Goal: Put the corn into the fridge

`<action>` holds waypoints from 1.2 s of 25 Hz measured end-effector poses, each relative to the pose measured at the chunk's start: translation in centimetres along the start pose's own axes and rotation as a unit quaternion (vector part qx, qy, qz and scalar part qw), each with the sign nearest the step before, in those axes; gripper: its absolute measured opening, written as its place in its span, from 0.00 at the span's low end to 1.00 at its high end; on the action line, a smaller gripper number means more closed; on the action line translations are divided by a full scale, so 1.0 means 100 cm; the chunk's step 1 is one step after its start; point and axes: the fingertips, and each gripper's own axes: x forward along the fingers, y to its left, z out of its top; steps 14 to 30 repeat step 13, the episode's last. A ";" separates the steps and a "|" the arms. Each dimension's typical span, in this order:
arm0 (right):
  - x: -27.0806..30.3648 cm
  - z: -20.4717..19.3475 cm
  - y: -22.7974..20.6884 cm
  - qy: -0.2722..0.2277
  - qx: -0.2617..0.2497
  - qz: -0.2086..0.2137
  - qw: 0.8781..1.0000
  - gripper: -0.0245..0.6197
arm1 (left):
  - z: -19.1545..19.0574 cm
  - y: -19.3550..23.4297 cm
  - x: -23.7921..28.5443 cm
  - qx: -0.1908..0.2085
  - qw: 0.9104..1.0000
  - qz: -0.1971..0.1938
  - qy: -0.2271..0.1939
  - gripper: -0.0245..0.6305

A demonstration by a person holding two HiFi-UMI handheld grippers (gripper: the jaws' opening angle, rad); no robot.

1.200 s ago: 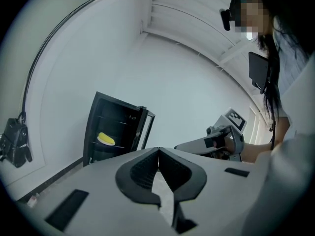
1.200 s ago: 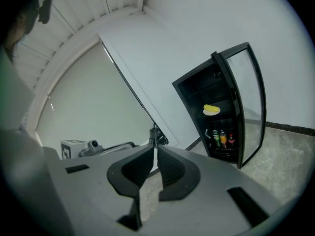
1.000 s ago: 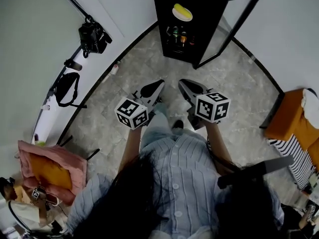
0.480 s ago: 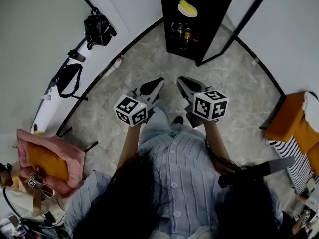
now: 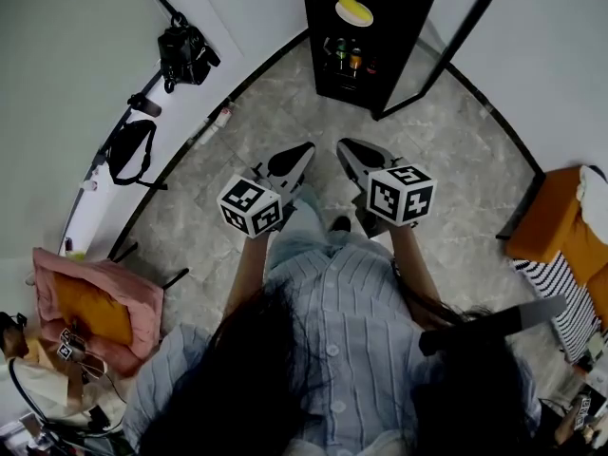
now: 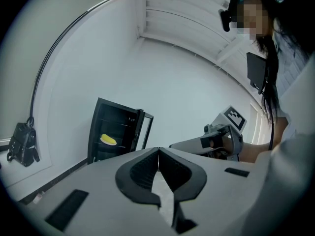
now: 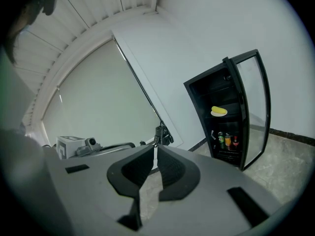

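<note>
While a person stands on a pale stone floor (image 5: pixel 237 131) and is seen from above, two grippers are held out ahead of the body. At far left, a black bag (image 5: pixel 185 53) is hung against the wall. Next, the left gripper (image 5: pixel 302 150) is seen with its jaws pressed together and nothing between them. Just beside it, the right gripper (image 5: pixel 348 147) is likewise clenched and empty. Ahead of both, and well apart from them, a black fridge (image 5: pixel 313 36) is stood open. The corn (image 5: pixel 353 8) is already laid on a white plate (image 5: pixel 339 14) on the upper shelf, with its long axis run across the shelf from side to side. Drinks (image 5: pixel 344 58) are kept on the shelf below. The corn is lined up more nearly with the right gripper, so that hand is judged the nearer. At right, the glass door (image 5: pixel 446 27) is swung wide; closing it is judged to be what remains.
</note>
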 end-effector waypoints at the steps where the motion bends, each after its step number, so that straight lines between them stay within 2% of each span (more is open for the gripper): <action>1: 0.000 0.000 0.000 0.000 0.000 -0.001 1.000 0.09 | 0.000 0.000 -0.001 0.000 1.000 -0.001 0.000 0.05; 30: 0.006 -0.002 0.006 0.005 -0.006 -0.004 1.000 0.09 | -0.001 0.004 -0.012 -0.004 1.000 0.006 -0.007 0.05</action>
